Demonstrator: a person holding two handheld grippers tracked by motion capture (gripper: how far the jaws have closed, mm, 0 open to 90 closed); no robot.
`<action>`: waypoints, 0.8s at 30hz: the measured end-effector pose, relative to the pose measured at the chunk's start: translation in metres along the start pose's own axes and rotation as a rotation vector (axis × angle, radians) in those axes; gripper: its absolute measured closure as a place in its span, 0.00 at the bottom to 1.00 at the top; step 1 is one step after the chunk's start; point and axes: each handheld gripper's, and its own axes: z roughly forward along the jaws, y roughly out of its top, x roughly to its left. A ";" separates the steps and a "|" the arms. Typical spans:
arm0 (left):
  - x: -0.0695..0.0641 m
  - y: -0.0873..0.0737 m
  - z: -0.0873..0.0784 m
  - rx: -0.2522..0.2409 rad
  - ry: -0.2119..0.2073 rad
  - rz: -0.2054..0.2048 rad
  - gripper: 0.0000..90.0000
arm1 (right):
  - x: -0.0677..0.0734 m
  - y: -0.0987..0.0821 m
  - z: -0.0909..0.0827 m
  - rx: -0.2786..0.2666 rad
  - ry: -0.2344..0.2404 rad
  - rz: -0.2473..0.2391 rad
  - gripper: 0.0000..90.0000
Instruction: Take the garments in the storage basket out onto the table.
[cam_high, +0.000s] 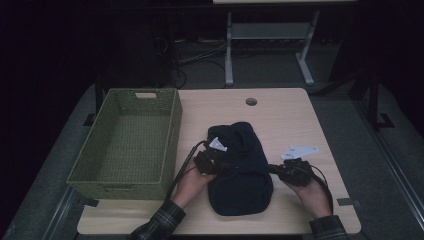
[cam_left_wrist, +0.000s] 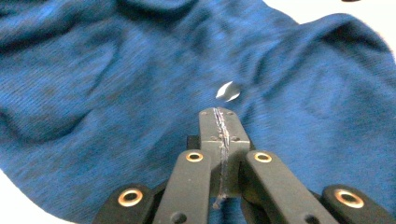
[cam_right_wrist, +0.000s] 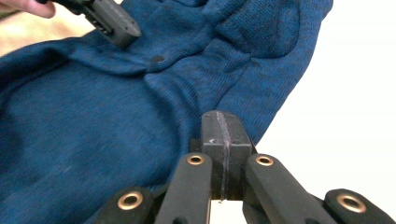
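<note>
Far to the left of your left tool stands the green woven basket, with nothing in it. Your left tool rests against the left edge of the dark blue knitted garment, which lies bunched in the middle of the worktop. Its jaws are pressed fully together, and I see no cloth pinched between them. Your right tool is at the right edge of the same garment, also fully closed and holding nothing.

I judge the garment to be light, soft and limp. It will sag and unfold when lifted, so take a thick fold or the hem at each side, not one thin layer, which may slip out.

From the high view you see the basket and the whole heap, but the cloth looks almost black. Your left tool's view shows the true blue knit and a small pale patch just ahead of the jaws. Your right tool's view shows a small dark button near a seam, and the other tool beyond it.
</note>
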 end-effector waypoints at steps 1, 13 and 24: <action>-0.004 0.002 0.000 0.000 -0.014 0.013 1.00 | 0.001 -0.002 -0.003 0.002 0.003 0.003 1.00; -0.075 0.008 0.039 0.077 -0.147 0.188 1.00 | -0.008 -0.005 0.011 0.022 0.001 0.006 1.00; -0.076 0.003 0.037 0.132 -0.165 0.213 1.00 | -0.014 0.004 0.043 0.133 -0.060 -0.031 1.00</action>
